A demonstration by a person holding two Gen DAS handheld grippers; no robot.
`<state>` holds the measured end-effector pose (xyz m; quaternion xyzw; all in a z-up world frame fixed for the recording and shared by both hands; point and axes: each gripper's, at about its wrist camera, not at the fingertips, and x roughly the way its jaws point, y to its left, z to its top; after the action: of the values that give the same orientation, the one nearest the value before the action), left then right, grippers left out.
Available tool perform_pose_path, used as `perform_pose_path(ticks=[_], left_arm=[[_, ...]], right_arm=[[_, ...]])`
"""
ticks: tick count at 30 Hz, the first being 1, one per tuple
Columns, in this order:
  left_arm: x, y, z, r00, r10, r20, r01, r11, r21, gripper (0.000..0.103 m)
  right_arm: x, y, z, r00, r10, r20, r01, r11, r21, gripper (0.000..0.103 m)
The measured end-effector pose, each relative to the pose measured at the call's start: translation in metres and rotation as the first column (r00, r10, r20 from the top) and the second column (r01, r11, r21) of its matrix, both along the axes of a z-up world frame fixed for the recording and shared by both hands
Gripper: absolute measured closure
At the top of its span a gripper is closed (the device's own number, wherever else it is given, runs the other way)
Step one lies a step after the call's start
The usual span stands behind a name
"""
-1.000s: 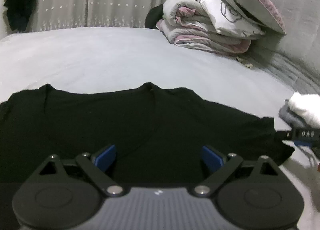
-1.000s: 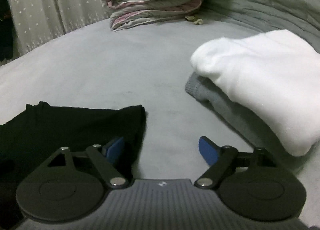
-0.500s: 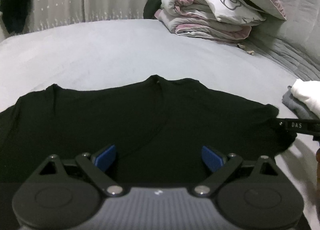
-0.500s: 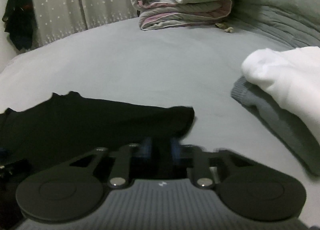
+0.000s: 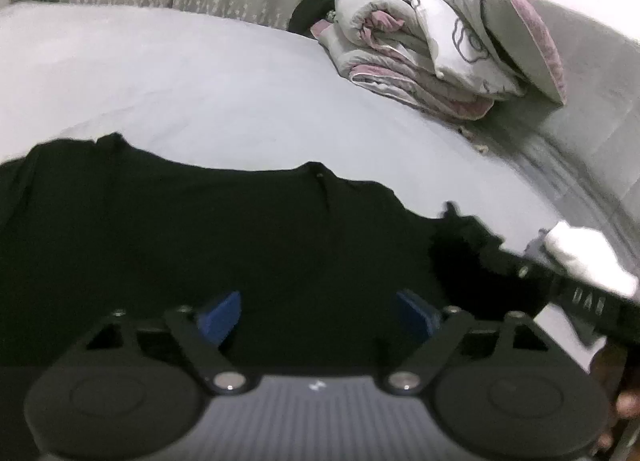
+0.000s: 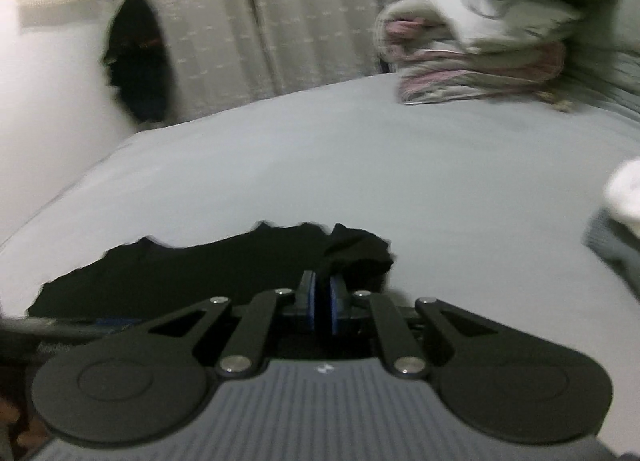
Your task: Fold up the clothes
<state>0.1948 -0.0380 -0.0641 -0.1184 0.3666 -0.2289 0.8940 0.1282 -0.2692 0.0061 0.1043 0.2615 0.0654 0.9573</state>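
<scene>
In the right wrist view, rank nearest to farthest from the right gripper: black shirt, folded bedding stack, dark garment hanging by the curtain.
1. black shirt: its sleeve pinched in the right gripper, spread to the left.
2. folded bedding stack: far across the bed, upper right.
3. dark garment: hanging beyond the bed, upper left.

- Left wrist view looks low and close along the left gripper (image 5: 318,315) over the shirt (image 5: 240,245), across the bed (image 5: 200,93).
- Right wrist view sits close behind the right gripper (image 6: 322,307), facing the curtain (image 6: 260,21).
- Both share shirt, bed and bedding pile (image 5: 432,61).
</scene>
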Motion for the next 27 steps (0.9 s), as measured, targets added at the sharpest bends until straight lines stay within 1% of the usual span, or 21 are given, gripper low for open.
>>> perform_pose_path(ticks=[3, 6, 11, 12, 13, 14, 17, 19, 20, 21, 22, 25, 27], left_arm=[[0.002, 0.01, -0.001, 1.0, 0.03, -0.01, -0.03, 0.999, -0.039, 0.024], [0.005, 0.017, -0.002, 0.998, 0.057, -0.021, -0.059, 0.995, -0.075, 0.025], [0.008, 0.025, -0.004, 0.997, 0.066, -0.042, -0.072, 0.988, -0.137, 0.026], [0.008, 0.025, -0.005, 0.997, 0.064, -0.045, -0.07, 0.987, -0.144, 0.026], [0.008, 0.025, -0.005, 0.997, 0.061, -0.047, -0.068, 0.986, -0.152, 0.026], [0.009, 0.025, -0.005, 0.997, 0.059, -0.049, -0.066, 0.985, -0.16, 0.027], [0.009, 0.025, -0.007, 0.997, 0.051, -0.055, -0.06, 0.981, -0.184, 0.028], [0.01, 0.026, -0.008, 0.997, 0.046, -0.06, -0.057, 0.978, -0.2, 0.028], [0.011, 0.026, -0.009, 0.997, 0.041, -0.065, -0.054, 0.976, -0.21, 0.028], [0.011, 0.025, -0.01, 0.997, 0.036, -0.071, -0.051, 0.974, -0.22, 0.029], [0.012, 0.025, -0.01, 0.997, 0.032, -0.073, -0.048, 0.971, -0.232, 0.029], [0.012, 0.023, -0.012, 0.998, 0.017, -0.065, -0.033, 0.964, -0.263, 0.029], [0.012, 0.018, -0.012, 0.998, -0.001, -0.061, -0.016, 0.961, -0.277, 0.029]], right_arm=[[0.001, 0.018, -0.001, 0.998, 0.07, -0.001, -0.07, 0.998, -0.006, 0.095], [0.005, 0.032, -0.007, 0.991, 0.132, -0.02, -0.133, 0.991, -0.008, 0.095], [0.012, 0.051, -0.026, 0.976, 0.201, -0.086, -0.204, 0.979, -0.023, 0.095], [0.012, 0.054, -0.03, 0.972, 0.211, -0.101, -0.214, 0.977, -0.023, 0.094], [0.013, 0.057, -0.034, 0.968, 0.219, -0.118, -0.224, 0.974, -0.022, 0.091], [0.014, 0.059, -0.036, 0.966, 0.227, -0.124, -0.231, 0.973, -0.021, 0.084], [0.012, 0.061, -0.034, 0.959, 0.253, -0.131, -0.26, 0.965, -0.035, 0.083], [0.009, 0.058, -0.031, 0.949, 0.285, -0.135, -0.29, 0.957, -0.019, 0.068], [0.007, 0.056, -0.029, 0.943, 0.306, -0.13, -0.308, 0.951, 0.003, 0.053], [0.005, 0.054, -0.026, 0.937, 0.326, -0.125, -0.326, 0.945, 0.025, 0.048], [0.004, 0.051, -0.024, 0.931, 0.346, -0.119, -0.343, 0.938, 0.046, 0.048], [-0.003, 0.044, -0.013, 0.918, 0.387, -0.089, -0.382, 0.922, 0.069, 0.048], [-0.006, 0.037, -0.007, 0.927, 0.367, -0.078, -0.365, 0.93, 0.046, 0.047]])
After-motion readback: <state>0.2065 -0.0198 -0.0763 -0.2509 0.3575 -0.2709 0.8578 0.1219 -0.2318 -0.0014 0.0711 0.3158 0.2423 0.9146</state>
